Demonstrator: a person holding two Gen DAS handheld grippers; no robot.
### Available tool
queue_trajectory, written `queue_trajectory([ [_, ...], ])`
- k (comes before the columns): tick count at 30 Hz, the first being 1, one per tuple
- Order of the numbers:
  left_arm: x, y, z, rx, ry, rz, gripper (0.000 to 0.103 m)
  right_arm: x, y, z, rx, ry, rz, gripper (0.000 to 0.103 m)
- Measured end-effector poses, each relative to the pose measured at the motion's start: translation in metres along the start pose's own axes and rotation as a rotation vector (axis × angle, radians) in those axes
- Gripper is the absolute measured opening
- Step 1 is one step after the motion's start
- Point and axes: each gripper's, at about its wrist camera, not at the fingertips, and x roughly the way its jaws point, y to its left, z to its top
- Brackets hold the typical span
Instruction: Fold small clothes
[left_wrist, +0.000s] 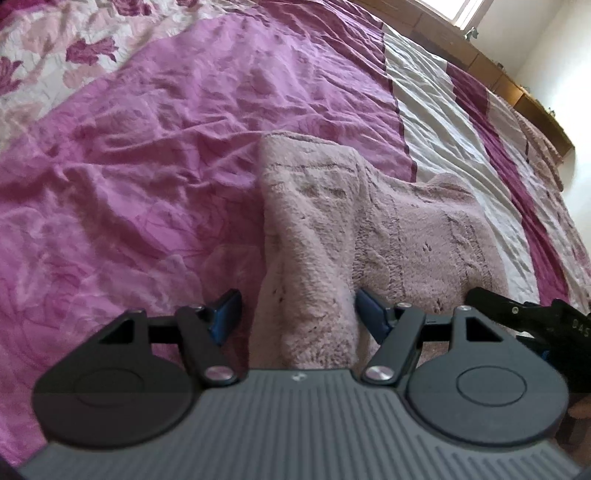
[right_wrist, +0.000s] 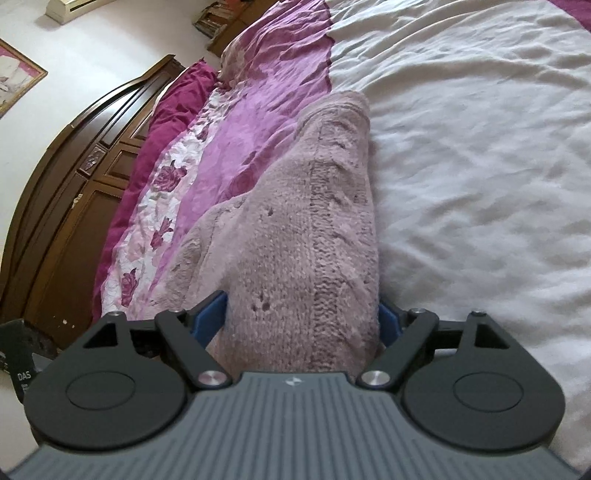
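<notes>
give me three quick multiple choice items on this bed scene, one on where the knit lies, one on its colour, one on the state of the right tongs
1. Where does the knitted garment lie?
A. on the bedspread
B. on the floor
C. on a chair

2. What colour is the knitted garment?
A. navy
B. pale pink
C. green

3. How do the right tongs stand?
A. shut tight with nothing between them
B. wide apart with knit between them
C. out of view

Answers:
1 A, it rests across the purple and white bedspread.
2 B, the right wrist view shows dusty pale pink yarn.
3 B, the blue fingers stand at either side of the fabric.
</notes>
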Motion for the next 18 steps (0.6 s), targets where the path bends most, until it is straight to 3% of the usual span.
queue_trajectory([
  [7, 0.002, 0.003, 0.000, -0.019, -0.001, -0.025, 0.070, 0.008, 0.007, 0.002, -0.012, 0.003, -0.010, 0.085],
  [9, 0.002, 0.004, 0.000, -0.020, -0.007, -0.036, 0.068, 0.009, 0.008, 0.002, -0.017, -0.002, -0.015, 0.076],
  [12, 0.002, 0.009, 0.000, -0.057, 0.008, -0.134, 0.036, 0.006, 0.009, 0.003, -0.002, -0.009, -0.001, 0.061],
  [15, -0.002, 0.009, 0.004, -0.087, 0.010, -0.166, 0.031, -0.004, 0.014, 0.007, -0.001, -0.027, 0.021, 0.055],
  [18, -0.011, 0.010, 0.007, -0.156, 0.015, -0.245, 0.029, -0.020, 0.025, 0.015, 0.009, -0.042, 0.067, 0.053],
])
